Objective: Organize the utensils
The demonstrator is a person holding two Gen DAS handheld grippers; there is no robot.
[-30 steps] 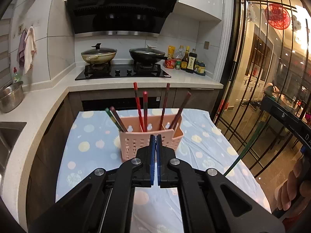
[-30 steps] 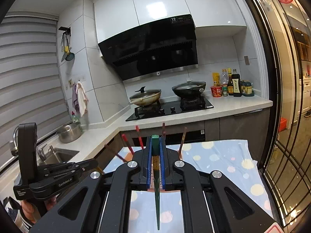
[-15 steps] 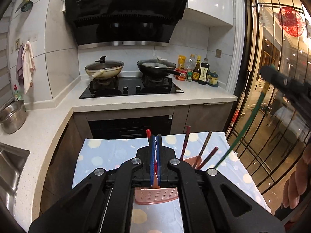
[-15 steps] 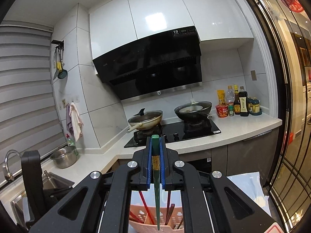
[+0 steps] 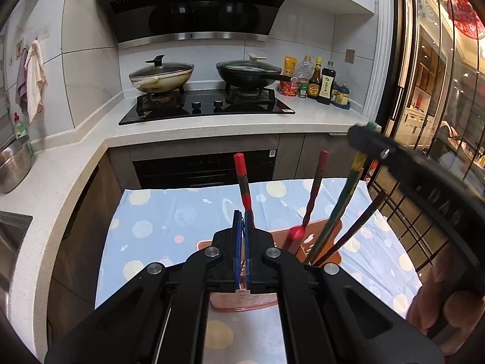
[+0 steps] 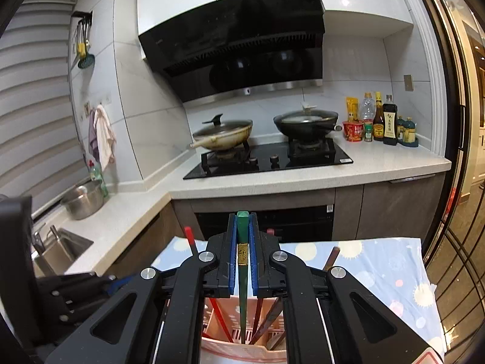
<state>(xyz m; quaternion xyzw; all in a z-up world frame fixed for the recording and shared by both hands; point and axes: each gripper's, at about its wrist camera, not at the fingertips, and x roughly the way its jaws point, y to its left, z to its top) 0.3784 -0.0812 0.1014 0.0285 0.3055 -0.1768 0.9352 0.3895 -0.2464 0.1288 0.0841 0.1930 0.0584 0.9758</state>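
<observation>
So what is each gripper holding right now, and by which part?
The right gripper is shut on the green chopstick, clamped near its top end, tip down in the pink utensil basket. The left gripper is shut and empty.

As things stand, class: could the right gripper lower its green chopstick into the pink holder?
Probably yes. The right gripper, shut on the green chopstick, holds it tip-down above the open top of the pink holder. The chopsticks already inside lean aside, leaving a gap beneath.
</observation>
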